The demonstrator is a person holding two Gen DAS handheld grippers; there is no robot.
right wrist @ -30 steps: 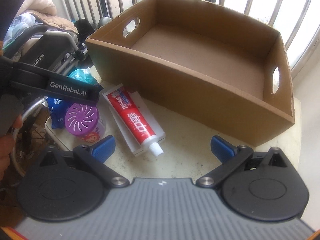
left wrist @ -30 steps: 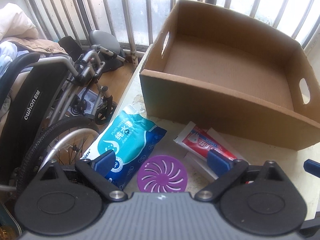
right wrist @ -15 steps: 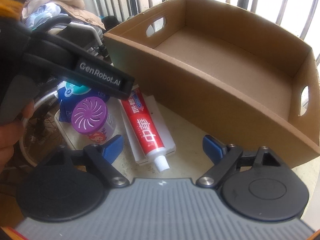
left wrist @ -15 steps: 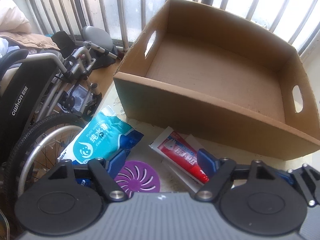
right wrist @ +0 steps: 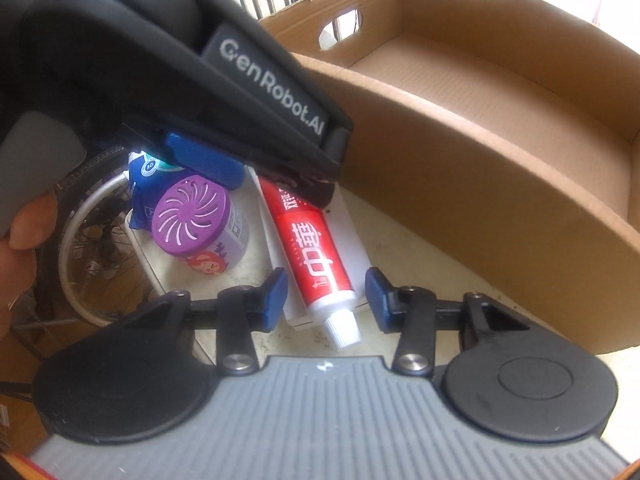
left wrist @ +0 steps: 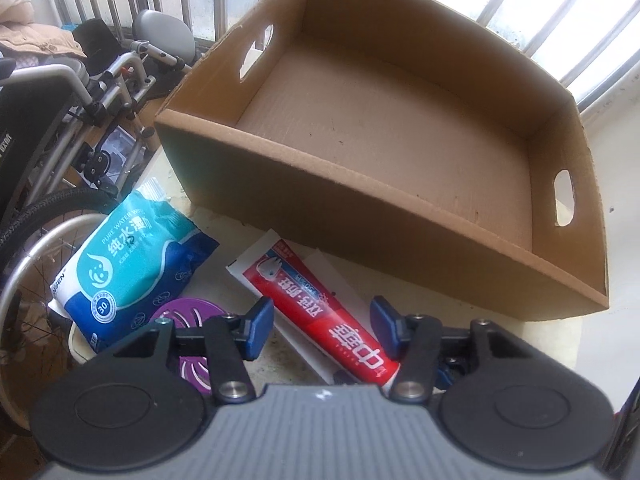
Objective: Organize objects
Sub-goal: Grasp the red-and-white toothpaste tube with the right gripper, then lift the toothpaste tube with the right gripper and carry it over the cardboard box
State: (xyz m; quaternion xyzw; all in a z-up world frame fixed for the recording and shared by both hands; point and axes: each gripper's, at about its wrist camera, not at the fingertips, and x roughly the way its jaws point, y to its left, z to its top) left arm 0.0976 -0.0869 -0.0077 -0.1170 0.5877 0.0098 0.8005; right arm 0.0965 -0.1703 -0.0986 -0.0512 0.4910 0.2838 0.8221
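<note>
A red toothpaste tube (left wrist: 312, 296) lies on a white card in front of the empty cardboard box (left wrist: 360, 208). My left gripper (left wrist: 322, 332) hangs over the tube's middle, its jaws closing, with a gap still showing beside the left pad. My right gripper (right wrist: 326, 296) straddles the tube's white cap end (right wrist: 340, 326), its jaws also closing with gaps on both sides. A purple-lidded air freshener (right wrist: 192, 216) stands left of the tube. Beside it lies a blue wipes pack (left wrist: 132, 256).
A folded wheelchair (left wrist: 60, 120) stands off the table's left edge. Window bars (left wrist: 520, 0) run behind the box. A person's hand (right wrist: 20, 248) holds the left gripper's black housing, which fills the upper left of the right wrist view.
Both grippers have dropped closer to the toothpaste and narrowed their jaws from wide open. The left one shifted right, from over the purple lid to over the tube.
</note>
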